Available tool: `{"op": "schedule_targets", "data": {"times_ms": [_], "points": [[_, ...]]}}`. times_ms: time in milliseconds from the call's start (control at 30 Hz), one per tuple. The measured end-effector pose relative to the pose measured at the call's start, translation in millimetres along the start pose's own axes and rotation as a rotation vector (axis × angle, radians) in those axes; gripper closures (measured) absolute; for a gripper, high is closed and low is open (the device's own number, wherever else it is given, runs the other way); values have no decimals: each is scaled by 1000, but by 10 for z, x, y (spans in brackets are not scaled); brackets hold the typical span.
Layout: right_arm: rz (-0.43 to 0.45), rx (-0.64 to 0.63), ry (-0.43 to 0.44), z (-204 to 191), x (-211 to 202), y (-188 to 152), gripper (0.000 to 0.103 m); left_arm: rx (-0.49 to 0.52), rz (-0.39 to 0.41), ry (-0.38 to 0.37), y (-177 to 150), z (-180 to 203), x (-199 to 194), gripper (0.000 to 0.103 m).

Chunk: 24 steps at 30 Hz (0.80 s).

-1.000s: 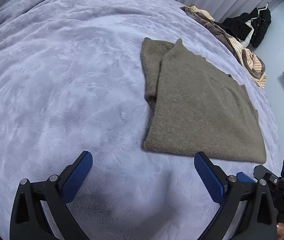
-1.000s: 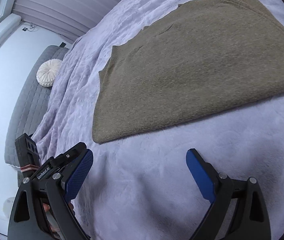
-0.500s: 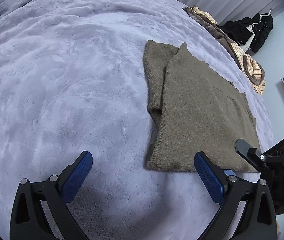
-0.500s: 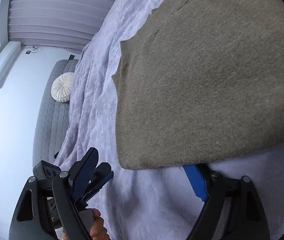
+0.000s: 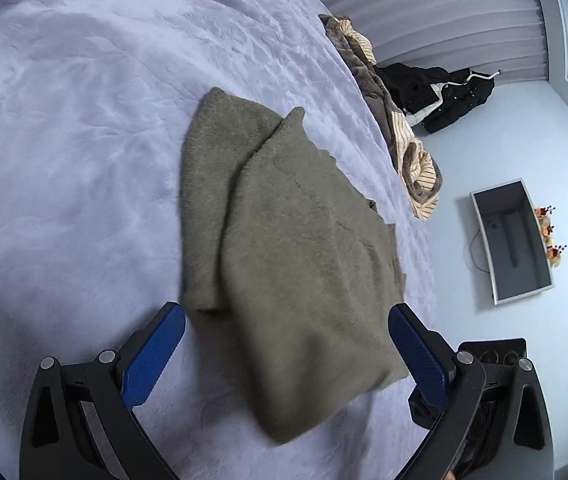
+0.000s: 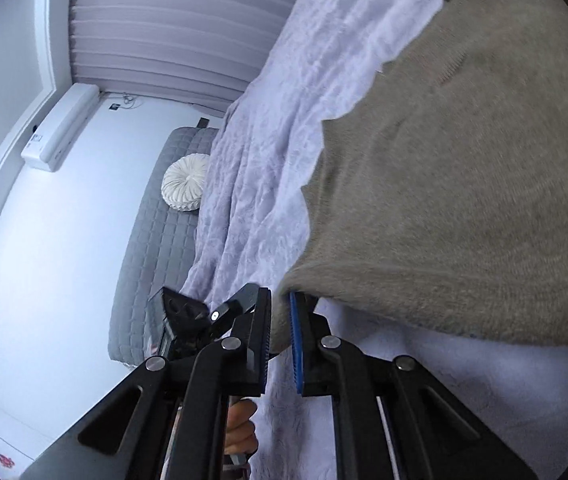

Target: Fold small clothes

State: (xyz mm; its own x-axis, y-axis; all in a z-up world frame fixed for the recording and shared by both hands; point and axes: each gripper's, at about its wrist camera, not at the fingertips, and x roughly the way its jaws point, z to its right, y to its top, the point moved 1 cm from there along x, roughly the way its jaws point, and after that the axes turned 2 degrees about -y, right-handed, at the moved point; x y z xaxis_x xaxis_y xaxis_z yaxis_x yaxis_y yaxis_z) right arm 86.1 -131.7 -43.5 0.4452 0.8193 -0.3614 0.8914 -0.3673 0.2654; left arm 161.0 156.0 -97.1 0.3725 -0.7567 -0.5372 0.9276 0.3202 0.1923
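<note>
The olive knit sweater [image 5: 296, 248] is lying partly folded on the lilac bedspread [image 5: 64, 160], toward the bed's right edge, with its near corner lifting off the cover. It is looking soft, thick and limp — light to raise, likely to sag and drag wherever it is not supported, and its fuzzy surface should grip the pads well. The hem corners seem the best places to take hold, one for each claw.

The right gripper [image 6: 280, 336] is pinching the near hem corner, its blue pads pressed together on the fabric. The left gripper [image 5: 284, 356] is spread wide, its fingers [image 5: 152, 356] flanking the sweater's near edge without touching it.

A second ago both claws were hanging open short of the garment, which lay flat. Since then the right jaws have just been closing onto the hem, and the left claw has come in over the near edge — not yet gripping.
</note>
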Motion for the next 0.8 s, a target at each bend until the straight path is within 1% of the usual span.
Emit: {"op": "schedule_targets", "data": {"times_ms": [33,67,100,133,200,233,267,300,333,367,400,433,500,533,600,633,667,700,800], "points": [[-1,-22,0,-60,-5,5,97,-5,-29,-17,73,5,109,1],[-5,-46,-15,-106,1,10,97,1,-43,-18,116,22,178,1],[-19,-67,-39,-136,24,15,97,14,-50,-1,164,47,238,1],[-35,-75,-64,-139,50,18,97,24,-49,37,204,80,277,1],[-72,-51,-110,-68,69,-28,95,36,-41,73,234,145,286,1],[-95,-23,-127,11,60,-72,92,51,-29,85,233,177,256,1],[-124,12,-142,97,67,-136,81,68,-15,108,230,192,216,1],[-150,51,-153,201,89,-229,65,86,4,139,225,204,172,1],[-163,81,-170,303,122,-326,30,98,26,172,214,205,120,1],[-167,99,-182,391,166,-398,25,95,36,186,214,178,83,1],[-160,109,-189,457,207,-443,25,83,40,191,213,134,41,1],[-130,113,-194,494,224,-442,26,61,39,182,208,91,7,1],[-61,150,-164,533,274,-378,29,23,36,162,218,-45,-72,1],[-40,179,-154,573,298,-346,36,6,36,161,227,-102,-85,1],[-29,258,-116,665,401,-251,67,-29,33,142,244,-207,-75,1],[-35,288,-88,699,441,-214,95,-49,25,118,251,-256,-62,1],[-23,305,-54,698,447,-173,95,-63,18,98,257,-278,-33,1],[-9,288,-36,645,422,-125,95,-72,7,74,269,-290,2,1],[15,150,-36,365,288,4,95,-45,-47,-9,344,-192,186,1]]}}
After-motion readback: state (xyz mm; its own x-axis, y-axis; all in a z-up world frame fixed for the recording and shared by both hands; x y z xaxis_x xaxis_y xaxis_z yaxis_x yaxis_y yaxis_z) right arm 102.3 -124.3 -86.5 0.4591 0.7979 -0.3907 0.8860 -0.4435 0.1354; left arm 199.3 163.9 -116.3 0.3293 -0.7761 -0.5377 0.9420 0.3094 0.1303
